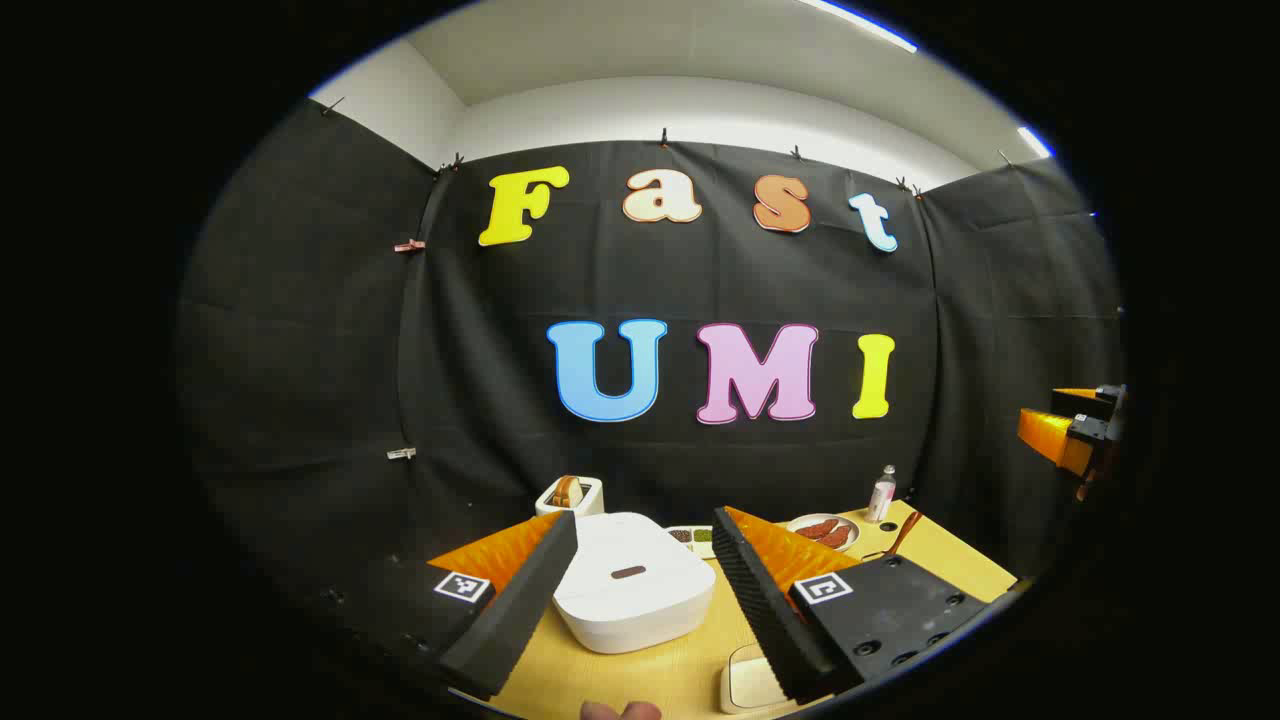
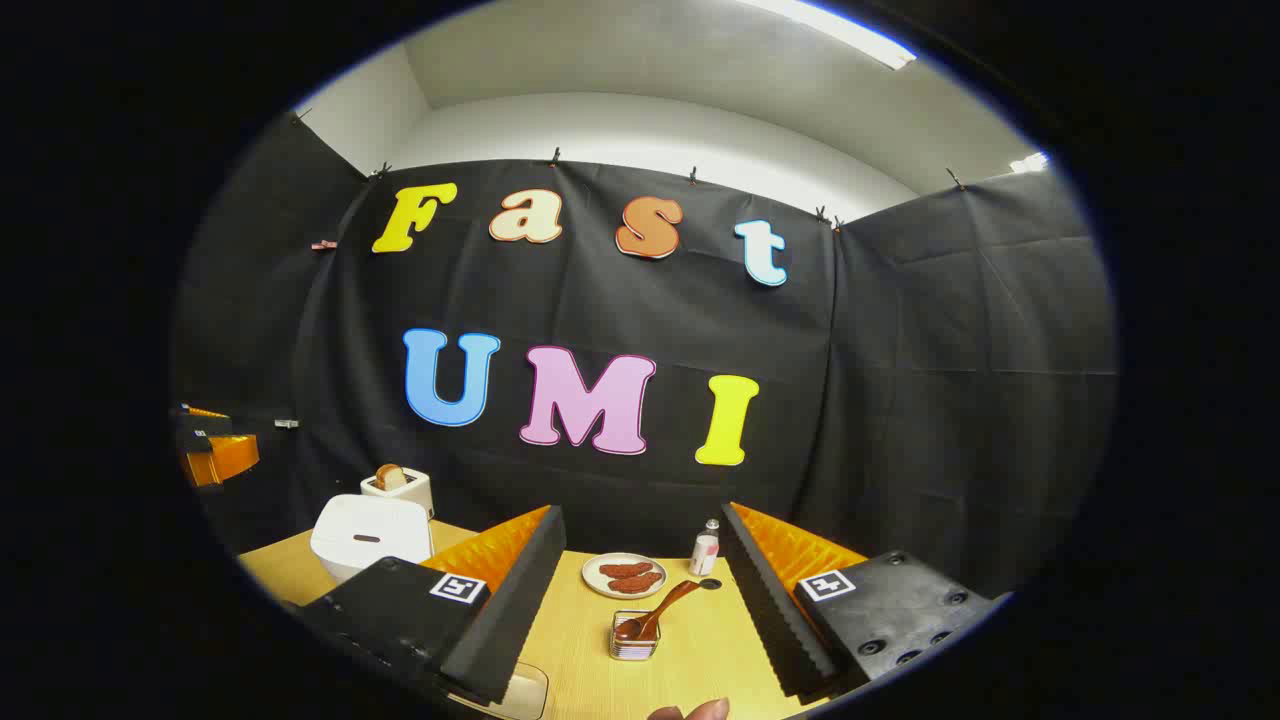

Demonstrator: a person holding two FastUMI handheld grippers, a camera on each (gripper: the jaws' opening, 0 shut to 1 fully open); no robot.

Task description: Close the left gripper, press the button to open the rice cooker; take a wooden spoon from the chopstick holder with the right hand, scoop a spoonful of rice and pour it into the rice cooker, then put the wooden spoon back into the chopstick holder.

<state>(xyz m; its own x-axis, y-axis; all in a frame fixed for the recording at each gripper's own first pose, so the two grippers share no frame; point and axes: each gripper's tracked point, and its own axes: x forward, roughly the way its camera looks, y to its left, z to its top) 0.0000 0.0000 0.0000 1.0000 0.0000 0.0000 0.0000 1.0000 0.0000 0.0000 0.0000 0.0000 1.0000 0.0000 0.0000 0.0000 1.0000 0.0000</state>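
The left gripper (image 1: pixel 640 590), jaws spread wide, hovers above the closed white rounded rice cooker (image 1: pixel 632 592) on the yellow wooden surface (image 1: pixel 650 680), so it should close fully before pressing the dark lid button (image 1: pixel 628 572) squarely, while the right gripper (image 2: pixel 640 610) waits open.

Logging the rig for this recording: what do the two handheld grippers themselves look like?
Both look alike. The left gripper and the right gripper each have two long wedge-shaped fingers with ribbed inner faces, backed by ridged orange shells. Each finger sits on a flat black block with screw holes, carrying a square black-and-white marker tag. No cables or sleeves are visible.
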